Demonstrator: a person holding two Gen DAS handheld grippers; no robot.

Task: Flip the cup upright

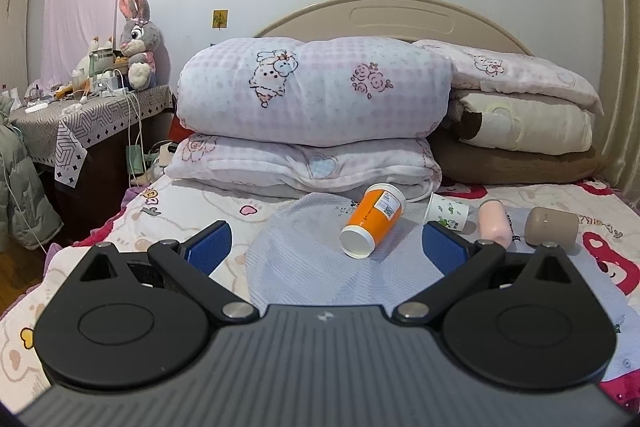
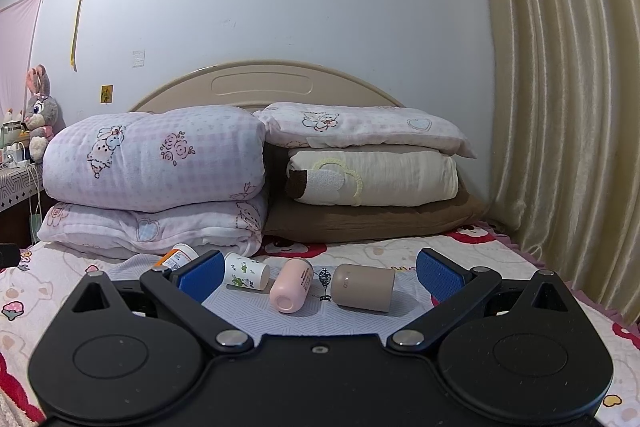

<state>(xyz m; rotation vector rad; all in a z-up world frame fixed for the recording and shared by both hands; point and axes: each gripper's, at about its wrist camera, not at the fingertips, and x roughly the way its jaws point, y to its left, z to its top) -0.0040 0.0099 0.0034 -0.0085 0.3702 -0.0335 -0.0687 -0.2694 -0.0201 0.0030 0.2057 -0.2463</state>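
Observation:
Several cups lie on their sides on a pale blue mat on the bed. An orange paper cup lies with its white base toward me, just beyond my open left gripper. To its right lie a white cup with green prints, a pink cup and a taupe cup. In the right wrist view my open, empty right gripper frames the white cup, pink cup and taupe cup; the orange cup is half hidden behind the left finger.
Folded quilts and pillows are stacked against the headboard behind the cups. A cluttered bedside table with a plush rabbit stands to the left. A curtain hangs on the right.

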